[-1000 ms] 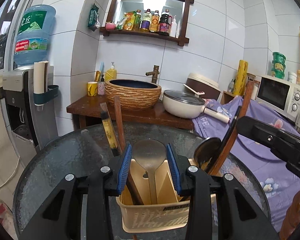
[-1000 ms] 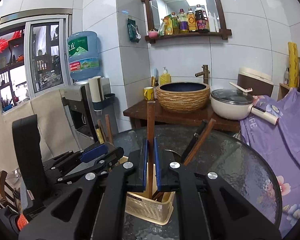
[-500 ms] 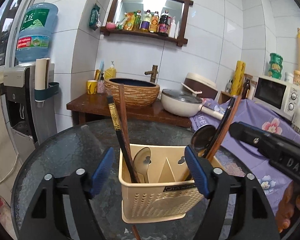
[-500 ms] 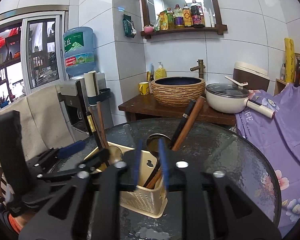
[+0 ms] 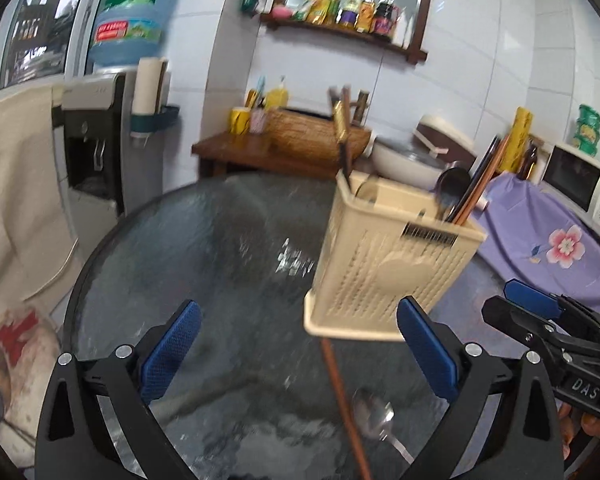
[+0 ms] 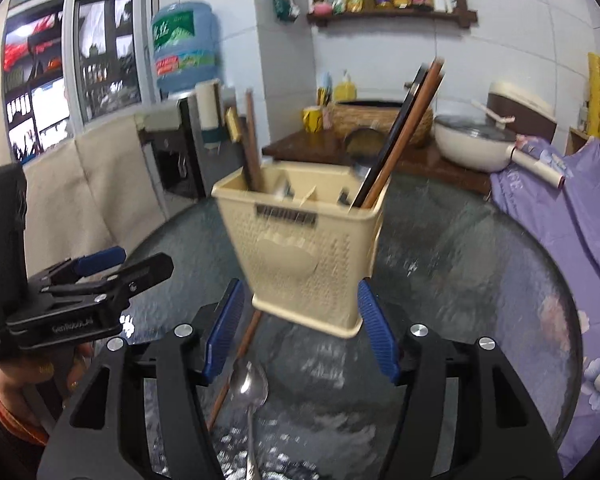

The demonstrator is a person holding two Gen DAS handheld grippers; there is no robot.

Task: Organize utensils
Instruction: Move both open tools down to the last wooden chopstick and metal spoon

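Both the left gripper point(image 5: 298, 348) and right gripper point(image 6: 300, 330) are released and empty before the beige utensil basket point(image 6: 304, 240), so I judge the next move is picking the spoon point(image 6: 250, 390) lying just below the right one.

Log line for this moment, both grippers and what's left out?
left gripper: open | right gripper: open | caddy: holds chopsticks | glass table: spoon, chopstick loose

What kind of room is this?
Most likely a home kitchen or dining corner: a microwave, a lidded white pan, a water dispenser bottle, and a utensil basket on a round glass table.
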